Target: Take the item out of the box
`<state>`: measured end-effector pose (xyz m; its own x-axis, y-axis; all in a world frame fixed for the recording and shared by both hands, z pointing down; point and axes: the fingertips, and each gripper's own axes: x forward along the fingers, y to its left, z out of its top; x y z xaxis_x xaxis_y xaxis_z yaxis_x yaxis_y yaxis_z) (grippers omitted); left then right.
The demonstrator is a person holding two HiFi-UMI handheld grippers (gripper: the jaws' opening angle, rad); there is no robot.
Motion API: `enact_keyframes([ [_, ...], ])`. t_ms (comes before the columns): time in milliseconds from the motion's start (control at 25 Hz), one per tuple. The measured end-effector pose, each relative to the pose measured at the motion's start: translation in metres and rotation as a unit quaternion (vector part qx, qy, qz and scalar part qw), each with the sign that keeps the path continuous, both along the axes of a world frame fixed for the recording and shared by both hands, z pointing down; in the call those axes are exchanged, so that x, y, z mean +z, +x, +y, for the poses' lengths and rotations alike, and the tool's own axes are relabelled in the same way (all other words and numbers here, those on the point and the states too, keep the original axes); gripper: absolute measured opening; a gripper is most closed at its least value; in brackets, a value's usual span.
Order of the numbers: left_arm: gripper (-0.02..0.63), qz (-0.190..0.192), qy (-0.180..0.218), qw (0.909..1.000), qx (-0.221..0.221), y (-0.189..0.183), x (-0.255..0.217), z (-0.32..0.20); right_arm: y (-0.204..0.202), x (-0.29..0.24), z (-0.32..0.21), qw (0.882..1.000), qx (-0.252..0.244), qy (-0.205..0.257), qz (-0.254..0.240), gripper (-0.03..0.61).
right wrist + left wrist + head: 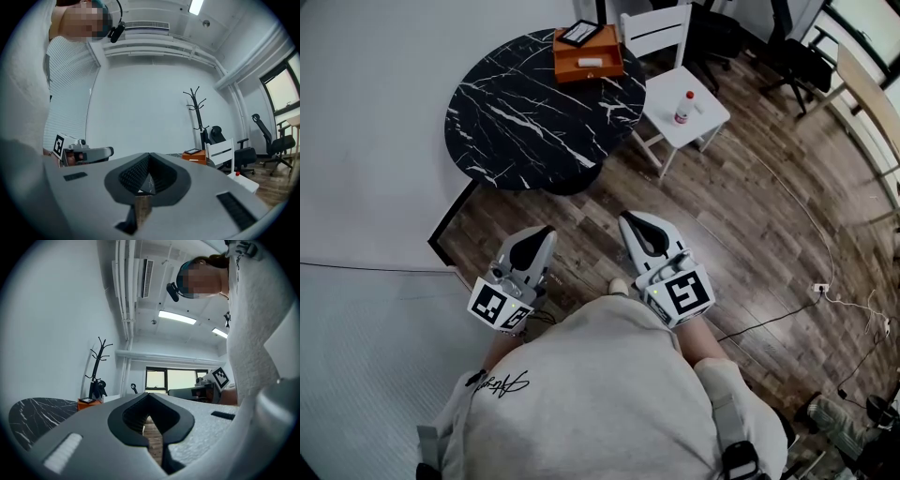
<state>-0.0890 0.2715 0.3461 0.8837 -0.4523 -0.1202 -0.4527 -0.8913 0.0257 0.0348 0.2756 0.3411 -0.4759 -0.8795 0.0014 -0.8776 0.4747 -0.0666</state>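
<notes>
Grey left gripper (pixel 546 231) and right gripper (pixel 628 218), lower centre, each held fingers pressed together. Orange rectangular box (pixel 567 60) rested on round black marble table (pixel 525 122), upper centre.

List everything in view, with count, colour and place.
Round table: one, black marble, upper left.
Box: one, orange, at the table's far edge.
Item: one, white, inside the box.
Chair: one, white, right of the table.
Bottle: one, white with red cap, on the chair seat.
Coat rack: one, black, by the wall.
Office chairs: black, far right; count unclear.
Left gripper: one, grey, shut, empty.
Right gripper: one, grey, shut, empty.
</notes>
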Motion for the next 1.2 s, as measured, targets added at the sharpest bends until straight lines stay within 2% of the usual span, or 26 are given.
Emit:
enact_keyframes([
  [360, 0.000, 0.001, 0.006, 0.9998, -0.018, 0.023, 0.004, -0.013, 0.019, 0.009, -0.020, 1.000, -0.023, -0.003, -0.005, 0.011],
  [1200, 0.000, -0.014, -0.003, 0.9996, -0.024, 0.016, 0.011, -0.015, 0.009, 0.010, -0.029, 0.999, -0.044, -0.006, -0.010, 0.009],
])
